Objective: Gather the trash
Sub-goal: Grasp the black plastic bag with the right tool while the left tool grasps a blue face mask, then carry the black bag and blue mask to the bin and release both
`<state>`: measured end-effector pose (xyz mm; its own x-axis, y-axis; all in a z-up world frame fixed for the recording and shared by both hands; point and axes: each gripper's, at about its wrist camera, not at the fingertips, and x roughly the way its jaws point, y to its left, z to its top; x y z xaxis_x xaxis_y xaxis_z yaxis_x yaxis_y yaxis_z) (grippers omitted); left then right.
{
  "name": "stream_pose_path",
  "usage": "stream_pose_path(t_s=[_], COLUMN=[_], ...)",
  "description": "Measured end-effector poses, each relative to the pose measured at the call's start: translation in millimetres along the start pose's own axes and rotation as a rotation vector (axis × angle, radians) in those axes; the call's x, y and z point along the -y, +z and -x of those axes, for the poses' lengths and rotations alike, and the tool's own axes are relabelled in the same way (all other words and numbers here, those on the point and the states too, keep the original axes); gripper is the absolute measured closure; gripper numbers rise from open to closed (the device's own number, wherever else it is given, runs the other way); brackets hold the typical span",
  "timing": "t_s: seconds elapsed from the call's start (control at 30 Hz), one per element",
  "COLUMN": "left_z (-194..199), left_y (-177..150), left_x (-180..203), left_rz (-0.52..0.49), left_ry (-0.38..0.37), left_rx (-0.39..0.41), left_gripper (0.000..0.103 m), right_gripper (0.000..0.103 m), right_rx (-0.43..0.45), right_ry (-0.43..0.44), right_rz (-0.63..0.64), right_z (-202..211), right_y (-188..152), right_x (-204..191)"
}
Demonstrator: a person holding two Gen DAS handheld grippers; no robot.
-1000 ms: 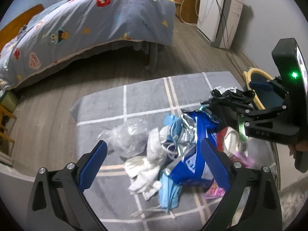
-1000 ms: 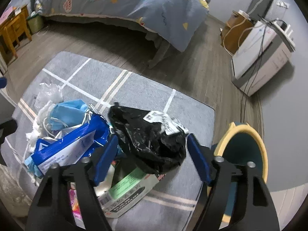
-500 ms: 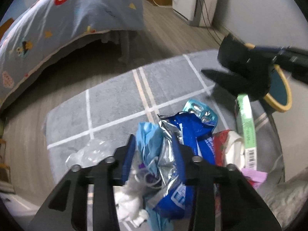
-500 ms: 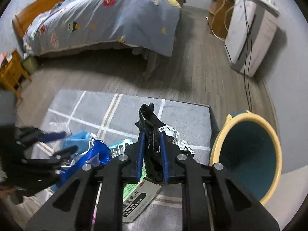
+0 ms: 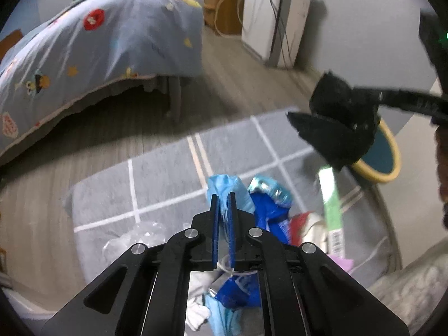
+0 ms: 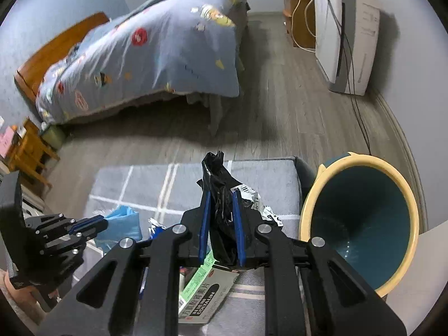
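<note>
In the left wrist view my left gripper [image 5: 224, 197] has its jaws closing tight on a light blue face mask [image 5: 224, 184], pulled up from the trash pile. A blue wipes packet [image 5: 266, 210] and a green-white box [image 5: 330, 196] lie beside it. My right gripper [image 6: 219, 194] is shut on a crumpled black plastic bag [image 6: 215, 168], held above the rug, left of the teal bin [image 6: 308, 204] with its cream rim. The right wrist view also shows the left gripper [image 6: 92, 225] holding the mask [image 6: 123, 224]. The black bag [image 5: 336, 117] hangs in front of the bin [image 5: 389, 154].
A grey rug [image 5: 168, 173] with white lines holds the pile, with a clear plastic bag [image 5: 140, 238] at its left. A bed [image 6: 154, 50] stands behind. A white appliance [image 6: 344, 33] with cables stands by the far wall. A wooden stool [image 6: 28, 151] is at the left.
Both grippers have gone from wide open to shut. The left one closed on the blue mask. The right one closed on the black bag and lifted it off the pile, nearer the bin.
</note>
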<state>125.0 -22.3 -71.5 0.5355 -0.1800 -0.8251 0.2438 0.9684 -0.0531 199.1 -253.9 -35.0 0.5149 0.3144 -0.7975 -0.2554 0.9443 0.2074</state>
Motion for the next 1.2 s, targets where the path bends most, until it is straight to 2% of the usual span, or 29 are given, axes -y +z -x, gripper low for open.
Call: stream_pose_path(t_s=[0.17, 0.23, 0.33, 0.53, 0.57, 0.63, 0.8, 0.93, 0.97, 1.0, 1.2], left_z=[24, 23, 10, -7, -8, -12, -19, -25, -26, -26, -1], left_y=[9, 10, 0, -15, -17, -19, -21, -21, -20, -19, -4], left_x=[-6, -7, 0, 23, 24, 27, 35, 43, 45, 48, 53], left_rz=[0.056, 0.066, 0.068, -0.02, -0.03, -0.041, -0.091, -0.17, -0.194, -0.215, -0.232], left_ry=[-0.055, -0.09, -0.124, -0.074, -0.074, -0.077, -0.047, 0.0, 0.014, 0.018, -0.002], left_rx=[0.052, 0.032, -0.038, -0.103, -0.11, -0.126, -0.132, -0.122, -0.115, -0.105, 0.001], left_gripper=[0.097, 0.097, 0.097, 0.096, 0.095, 0.085, 0.082, 0.082, 0.086, 0.099, 0.099], right_gripper=[0.087, 0.087, 0.087, 0.087, 0.087, 0.087, 0.087, 0.087, 0.087, 0.087, 0.087], right_rx=[0.036, 0.042, 0.049, 0.046, 0.046, 0.05, 0.052, 0.057, 0.059, 0.061, 0.074], right_ry=[0.011, 0.016, 0.01, 0.001, 0.003, 0.003, 0.006, 0.004, 0.004, 0.003, 0.001], right_rz=[-0.027, -0.038, -0.042, -0.05, -0.051, -0.05, -0.057, -0.06, -0.061, -0.063, -0.063], right_z=[16, 20, 22, 21, 21, 21, 21, 23, 24, 24, 29], right_y=[3, 3, 4, 2, 2, 2, 3, 2, 3, 3, 3], right_x=[9, 14, 20, 26, 27, 27, 30, 30, 31, 32, 35])
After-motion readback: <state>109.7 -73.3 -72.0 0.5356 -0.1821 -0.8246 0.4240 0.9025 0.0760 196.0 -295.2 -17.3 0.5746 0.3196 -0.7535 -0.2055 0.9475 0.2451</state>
